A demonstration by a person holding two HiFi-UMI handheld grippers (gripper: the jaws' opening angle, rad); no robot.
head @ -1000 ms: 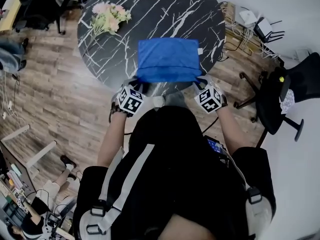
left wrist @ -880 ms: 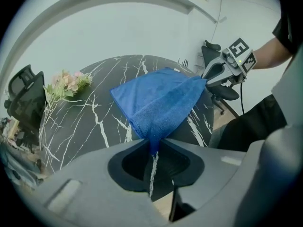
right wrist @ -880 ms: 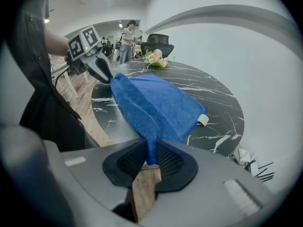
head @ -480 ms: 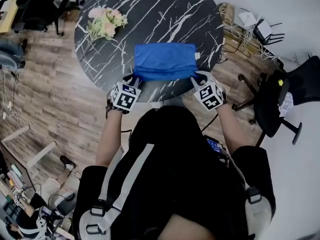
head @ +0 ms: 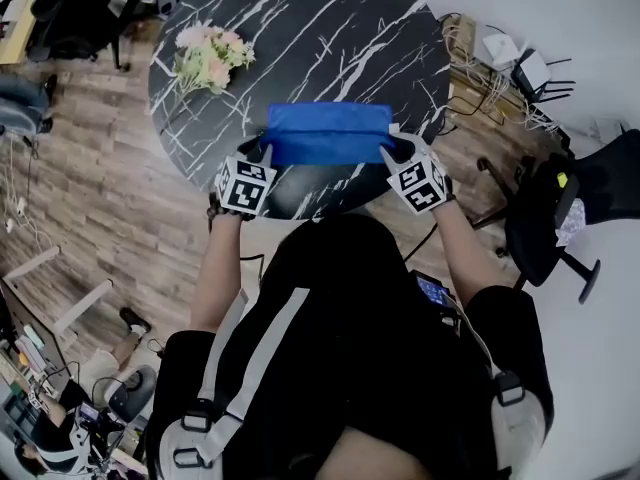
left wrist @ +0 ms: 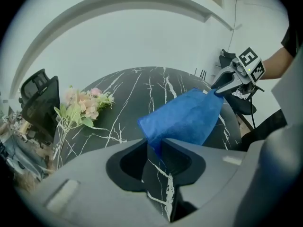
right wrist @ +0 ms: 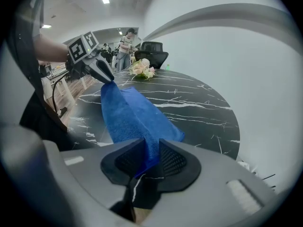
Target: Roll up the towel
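Note:
A blue towel (head: 330,133) lies folded on the round black marble table (head: 330,28), its near edge lifted off the top. My left gripper (head: 265,151) pinches the near left corner, and my right gripper (head: 392,148) pinches the near right corner. In the left gripper view the towel (left wrist: 182,119) runs from my jaws (left wrist: 154,148) across to the right gripper (left wrist: 227,82). In the right gripper view the towel (right wrist: 128,115) stretches from my jaws (right wrist: 150,157) to the left gripper (right wrist: 102,72). Both pairs of jaws are opening, with cloth still between the pads.
A bunch of pink flowers (head: 208,56) lies on the table's far left. A black office chair (head: 575,198) stands to the right, and cables and boxes (head: 500,68) sit on the floor beyond it. People stand at desks in the far room (right wrist: 125,44).
Both grippers have carried the towel's near edge up and away from the person, over the far part. The visible blue patch has become shorter front to back.

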